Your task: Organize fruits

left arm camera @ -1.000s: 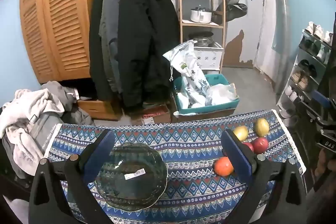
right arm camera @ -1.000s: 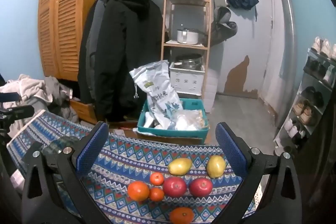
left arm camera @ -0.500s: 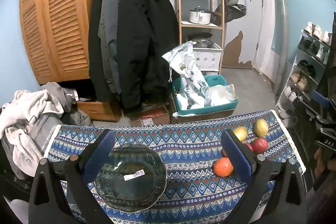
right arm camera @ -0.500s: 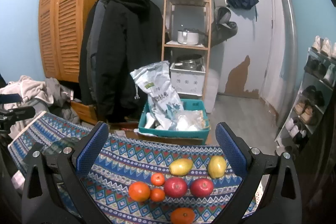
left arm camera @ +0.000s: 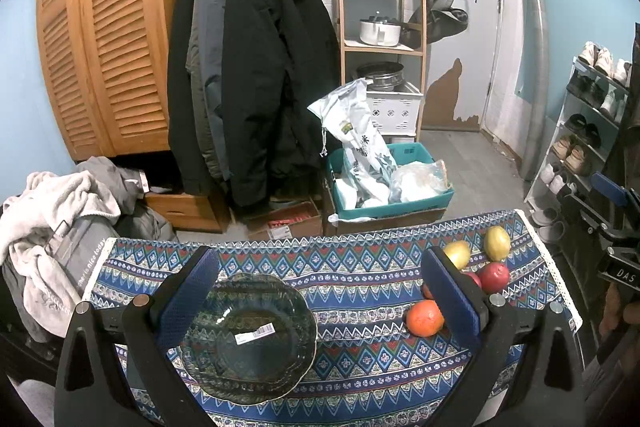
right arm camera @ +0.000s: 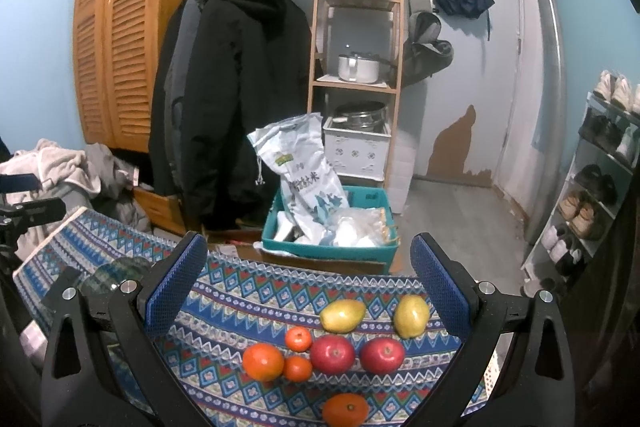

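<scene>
A dark green glass plate lies on the patterned tablecloth, under my open, empty left gripper. To its right are an orange, a red apple and two yellow pears. In the right wrist view my open, empty right gripper hovers above the fruit: two pears, two red apples, two large oranges and two small ones. The plate's edge shows at left.
Beyond the table's far edge stand a teal crate with bags, a wooden shelf, hanging coats and a louvred wardrobe. A shoe rack is at right. Clothes are piled at left.
Both views have drifted slightly; the table and fruit sit a touch lower in frame. Nothing was grasped or moved.
</scene>
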Motion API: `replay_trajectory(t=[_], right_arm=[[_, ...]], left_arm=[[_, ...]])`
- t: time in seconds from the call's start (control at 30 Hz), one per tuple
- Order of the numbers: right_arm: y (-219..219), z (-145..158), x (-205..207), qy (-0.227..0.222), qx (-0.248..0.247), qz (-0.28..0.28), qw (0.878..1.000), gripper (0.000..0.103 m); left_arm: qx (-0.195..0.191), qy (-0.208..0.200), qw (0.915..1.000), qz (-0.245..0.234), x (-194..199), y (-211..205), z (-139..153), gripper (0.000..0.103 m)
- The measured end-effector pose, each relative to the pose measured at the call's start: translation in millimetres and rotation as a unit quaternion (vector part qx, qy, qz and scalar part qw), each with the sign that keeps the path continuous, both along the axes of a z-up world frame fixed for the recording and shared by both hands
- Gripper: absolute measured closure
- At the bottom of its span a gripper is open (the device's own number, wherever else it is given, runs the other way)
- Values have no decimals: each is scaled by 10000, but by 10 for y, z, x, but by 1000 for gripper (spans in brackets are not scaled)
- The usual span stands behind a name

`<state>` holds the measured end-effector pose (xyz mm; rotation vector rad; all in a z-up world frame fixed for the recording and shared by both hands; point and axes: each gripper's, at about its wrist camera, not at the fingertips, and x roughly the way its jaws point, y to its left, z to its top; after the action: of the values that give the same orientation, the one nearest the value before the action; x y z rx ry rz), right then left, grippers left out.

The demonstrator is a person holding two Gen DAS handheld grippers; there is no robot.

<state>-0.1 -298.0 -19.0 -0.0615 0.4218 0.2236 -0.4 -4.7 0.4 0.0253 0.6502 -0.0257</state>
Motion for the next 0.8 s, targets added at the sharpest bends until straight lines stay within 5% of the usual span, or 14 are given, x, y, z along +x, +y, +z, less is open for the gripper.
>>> replay_trajectory(t=[0.8], right_arm=[[-4, -21, -8, 25, -38, 11, 10000, 3]], left_arm=[[-8, 21, 10000, -23, -11, -25, -16, 1]])
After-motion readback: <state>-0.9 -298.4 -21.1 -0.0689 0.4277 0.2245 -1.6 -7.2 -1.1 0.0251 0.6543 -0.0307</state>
